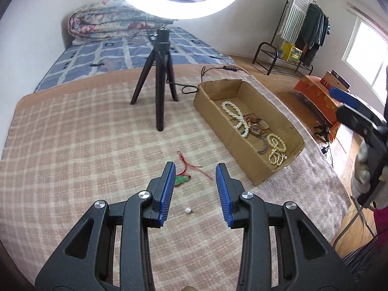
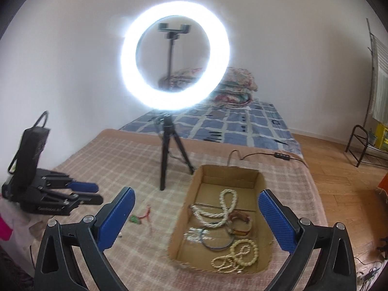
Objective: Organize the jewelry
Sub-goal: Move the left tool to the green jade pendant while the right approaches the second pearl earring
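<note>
The shallow brown cardboard box (image 1: 245, 131), right of the left hand-held gripper (image 1: 195, 181), already holds pearl strands and bangles. That gripper hangs released just above the green pendant on red cord (image 1: 181, 180); best to pinch the pendant body, not the cord. The right hand-held gripper (image 2: 196, 218) gapes empty over the box. Underneath lies a pink checked blanket (image 1: 84, 140) on a bed.

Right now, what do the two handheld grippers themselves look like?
Both match: the left gripper and right gripper have black plastic linkage arms with silver pivot screws, and flat blue ribbed pads lining the jaws. From the right wrist view, the left one carries a black block on top with a looped black cable.
</note>
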The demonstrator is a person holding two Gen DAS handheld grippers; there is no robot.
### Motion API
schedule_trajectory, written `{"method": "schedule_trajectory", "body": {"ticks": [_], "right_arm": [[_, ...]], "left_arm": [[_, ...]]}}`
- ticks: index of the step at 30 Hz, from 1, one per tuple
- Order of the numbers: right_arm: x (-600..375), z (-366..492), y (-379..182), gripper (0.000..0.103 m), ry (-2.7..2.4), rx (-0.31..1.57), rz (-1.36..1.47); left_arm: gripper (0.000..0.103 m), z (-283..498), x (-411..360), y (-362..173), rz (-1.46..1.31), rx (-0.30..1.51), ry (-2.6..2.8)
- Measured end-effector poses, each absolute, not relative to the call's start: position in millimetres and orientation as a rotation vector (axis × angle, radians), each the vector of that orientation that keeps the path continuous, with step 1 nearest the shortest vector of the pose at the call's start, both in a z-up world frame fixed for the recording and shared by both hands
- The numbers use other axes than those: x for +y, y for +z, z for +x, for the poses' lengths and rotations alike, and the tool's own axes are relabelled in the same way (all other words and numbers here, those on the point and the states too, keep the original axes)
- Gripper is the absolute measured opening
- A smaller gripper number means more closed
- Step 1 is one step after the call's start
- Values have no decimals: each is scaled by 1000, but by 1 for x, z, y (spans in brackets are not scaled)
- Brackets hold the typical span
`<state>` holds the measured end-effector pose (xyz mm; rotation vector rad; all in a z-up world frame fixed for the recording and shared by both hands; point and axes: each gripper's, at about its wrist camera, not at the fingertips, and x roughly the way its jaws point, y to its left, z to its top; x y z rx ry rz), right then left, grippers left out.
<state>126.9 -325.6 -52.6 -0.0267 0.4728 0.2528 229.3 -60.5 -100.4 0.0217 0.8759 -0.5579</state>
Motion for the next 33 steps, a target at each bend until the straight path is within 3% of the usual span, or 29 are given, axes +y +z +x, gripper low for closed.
{"method": "schedule_trajectory", "body": {"ticks": [15, 23, 33], "right_arm": [[-233, 126, -120, 60, 524, 658, -182], [-207, 140, -164, 47, 616, 755, -197], [-194, 156, -197, 44, 650, 803, -194]], "left_arm": [[34, 255, -38, -122, 21, 934, -612], [34, 272, -56, -156, 167, 1029, -737], [34, 295, -83, -192, 291, 1091, -808]]}}
